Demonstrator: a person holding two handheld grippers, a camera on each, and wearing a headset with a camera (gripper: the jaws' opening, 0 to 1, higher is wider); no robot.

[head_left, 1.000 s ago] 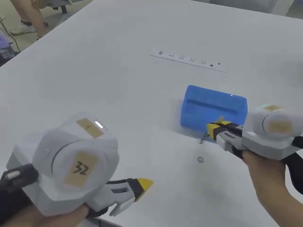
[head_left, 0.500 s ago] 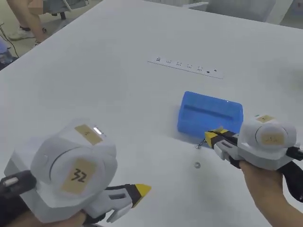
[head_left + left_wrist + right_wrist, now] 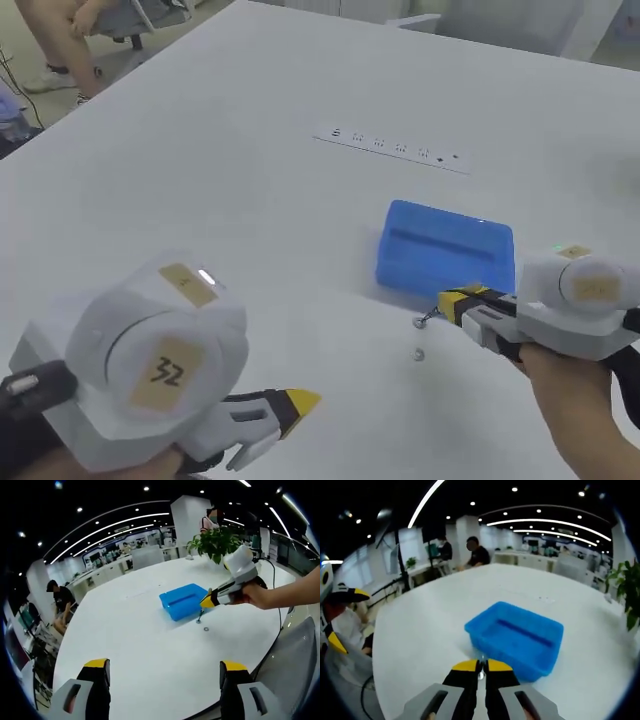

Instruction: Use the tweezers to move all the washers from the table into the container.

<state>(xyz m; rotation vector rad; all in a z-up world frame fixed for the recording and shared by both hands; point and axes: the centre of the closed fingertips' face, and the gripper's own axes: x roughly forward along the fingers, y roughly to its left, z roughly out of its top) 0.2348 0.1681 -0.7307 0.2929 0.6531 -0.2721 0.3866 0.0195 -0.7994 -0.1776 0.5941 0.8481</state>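
The blue container (image 3: 445, 255) stands on the white table (image 3: 220, 200). My right gripper (image 3: 452, 300) hovers just in front of its near wall, shut on thin tweezers (image 3: 430, 316) that point down and left. One small washer (image 3: 419, 354) lies on the table a little below the tweezer tips; whether the tips hold anything is too small to tell. In the right gripper view the jaws meet on the tweezers (image 3: 481, 672), with the container (image 3: 515, 635) just ahead. My left gripper (image 3: 165, 670) is open and holds nothing, far from the container (image 3: 184, 600), the right gripper (image 3: 212, 599) and the washer (image 3: 206, 629).
A flush socket strip (image 3: 390, 148) runs across the table beyond the container. The table's edge lies at the far left, with a person (image 3: 60, 30) and a chair past it. Potted plants (image 3: 217, 542) stand at the far side of the table.
The head camera has shifted, so the whole picture has slid. The right gripper with the tweezers has stayed in front of the container, slightly closer to the loose washer. The left gripper has held still.
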